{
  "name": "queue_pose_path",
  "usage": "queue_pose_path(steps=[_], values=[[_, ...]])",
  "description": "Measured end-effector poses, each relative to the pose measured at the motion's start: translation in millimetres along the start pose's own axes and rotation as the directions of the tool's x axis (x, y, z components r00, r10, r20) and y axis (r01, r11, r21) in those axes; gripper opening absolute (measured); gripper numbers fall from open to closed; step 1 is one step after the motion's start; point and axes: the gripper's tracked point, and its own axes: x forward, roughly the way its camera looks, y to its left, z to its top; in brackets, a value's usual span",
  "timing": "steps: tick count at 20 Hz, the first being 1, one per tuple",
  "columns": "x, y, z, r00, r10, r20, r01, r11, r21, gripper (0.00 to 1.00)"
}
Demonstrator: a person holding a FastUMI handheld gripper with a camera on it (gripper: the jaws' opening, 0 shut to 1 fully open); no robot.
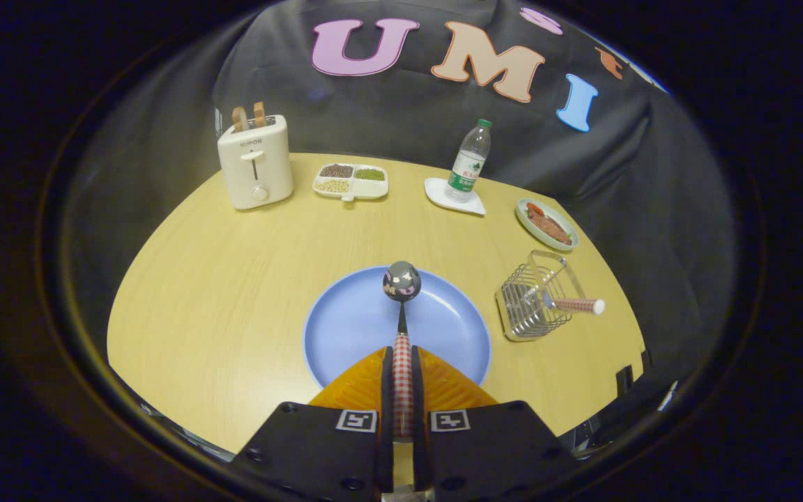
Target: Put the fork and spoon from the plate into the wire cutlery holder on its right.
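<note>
A: What is the gripper [402, 390] doing?

B: It is closed on the spoon [401, 307]. Both fingers press on the checked handle, one on each side. The round bowl of the spoon sticks out ahead of them, over the blue plate [346, 328].

A: Is the spoon touching the plate?

B: I think it is lifted a little, but the view is bent, so I can't be sure.

A: Where is the fork?

B: The fork [569, 304] is already in the wire holder [537, 296], on the plate's right. Its handle leans out over the rim.

A: Will the spoon be hard to carry?

B: Probably not. It looks light and stiff. The handle is thin, so it could twist or slip. Holding it at the handle is good, because the bowl end is round and smooth.
</note>
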Motion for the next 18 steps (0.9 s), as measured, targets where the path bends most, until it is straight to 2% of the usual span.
queue_pose_path(steps=[4, 8, 11, 15, 18], values=[[-13, -27, 35, 0.998, -0.05, -0.036, 0.052, 0.997, 0.052, 0.14], [-22, -48, 56, 0.984, -0.064, -0.164, 0.089, 0.984, 0.156, 0.14], [-27, -71, 59, 0.949, -0.082, -0.305, 0.138, 0.976, 0.166, 0.14], [-17, -98, 71, 0.907, -0.092, -0.41, 0.2, 0.953, 0.229, 0.14], [-8, -121, 67, 0.858, -0.087, -0.507, 0.253, 0.929, 0.27, 0.14]])
